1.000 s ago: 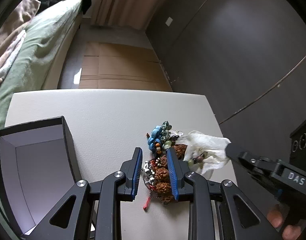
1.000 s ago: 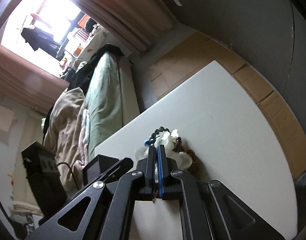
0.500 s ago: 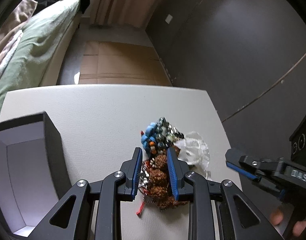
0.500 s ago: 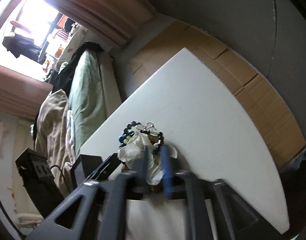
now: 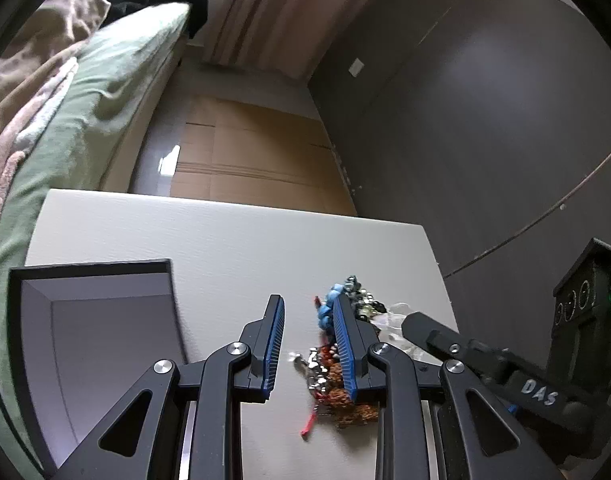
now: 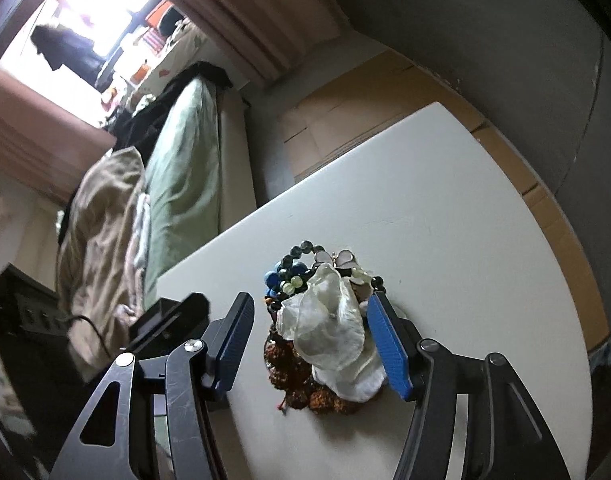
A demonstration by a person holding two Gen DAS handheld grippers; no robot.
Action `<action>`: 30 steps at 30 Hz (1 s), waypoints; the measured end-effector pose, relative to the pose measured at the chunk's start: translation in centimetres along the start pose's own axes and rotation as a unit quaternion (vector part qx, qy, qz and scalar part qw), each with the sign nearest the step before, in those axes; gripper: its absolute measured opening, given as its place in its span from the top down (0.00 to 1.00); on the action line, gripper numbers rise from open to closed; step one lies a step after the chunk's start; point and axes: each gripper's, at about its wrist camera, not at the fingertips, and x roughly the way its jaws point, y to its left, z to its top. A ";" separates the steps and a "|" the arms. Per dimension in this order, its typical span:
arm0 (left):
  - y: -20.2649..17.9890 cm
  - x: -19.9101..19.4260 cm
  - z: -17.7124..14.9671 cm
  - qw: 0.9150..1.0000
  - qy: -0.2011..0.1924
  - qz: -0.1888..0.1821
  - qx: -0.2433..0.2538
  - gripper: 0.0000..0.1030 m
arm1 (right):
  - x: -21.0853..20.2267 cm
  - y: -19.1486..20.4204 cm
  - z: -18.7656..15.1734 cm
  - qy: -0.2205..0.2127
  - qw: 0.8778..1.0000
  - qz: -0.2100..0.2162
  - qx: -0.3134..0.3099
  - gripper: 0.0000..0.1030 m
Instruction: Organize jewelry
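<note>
A jewelry pile (image 6: 305,340) lies on the white table (image 5: 225,240): brown seed beads (image 5: 345,400), blue beads (image 5: 327,308), silver charms (image 5: 315,366), a dark bead bracelet (image 6: 301,250) and a crumpled white wrap (image 6: 329,320) on top. My right gripper (image 6: 311,298) straddles the wrap and pile with its jaws opening, and the pads touch nothing. My left gripper (image 5: 307,300) stands narrowly open just left of the pile. Its right finger (image 5: 345,344) covers part of the beads, with only the silver charms showing in the gap. The right gripper's tip (image 5: 425,328) reaches in from the right.
An open black box (image 5: 89,266) with a pale lining sits at the table's left. The table's right edge (image 5: 437,264) is close to the pile. Beyond the table are a bed with a green sheet (image 5: 117,80), cardboard (image 5: 257,148) on the floor and a dark wall (image 5: 485,120).
My right gripper went from shut to wide open and let go of the white wrap, which now rests on the pile. My left gripper shifted left; the brown beads no longer sit between its fingers.
</note>
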 end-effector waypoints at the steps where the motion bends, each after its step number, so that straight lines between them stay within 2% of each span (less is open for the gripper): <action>1: 0.1 0.0 0.0 1.000 0.000 0.000 -0.001 0.74 | 0.1 0.0 0.0 -0.001 1.000 -0.005 -0.003 0.44; 2: 0.2 0.0 0.1 1.000 0.000 0.000 -0.003 0.74 | 0.3 -0.1 -0.1 0.003 1.000 -0.010 -0.006 0.56; 3: 0.3 0.0 0.1 1.000 0.001 0.000 -0.006 0.74 | 0.6 -0.3 -0.1 0.009 1.000 -0.010 -0.004 0.81; 4: 0.3 0.1 0.0 1.000 0.003 -0.001 -0.009 0.74 | 0.8 -0.7 -0.1 0.017 1.000 -0.004 0.005 0.97; 8: -0.3 0.8 0.0 1.000 0.015 -0.008 -0.005 0.74 | -0.4 -1.9 0.0 -0.005 1.000 0.010 0.028 0.97; 12: -1.1 1.9 -0.1 1.000 0.028 -0.006 -0.001 0.74 | -2.7 -3.2 -0.2 -0.018 0.995 0.071 0.065 0.97; 23: -3.2 4.9 -0.9 0.999 0.045 0.007 0.023 0.74 | -5.9 -3.6 -0.6 -0.036 0.983 0.155 0.094 0.97; 25: -3.3 5.0 -1.0 0.999 0.041 0.014 0.024 0.74 | -6.6 -3.8 -0.6 -0.047 0.981 0.158 0.098 0.97; 30: -3.7 5.1 -1.1 0.999 0.039 0.020 0.032 0.74 | -7.7 -5.0 -0.3 -0.065 0.983 0.134 0.112 0.97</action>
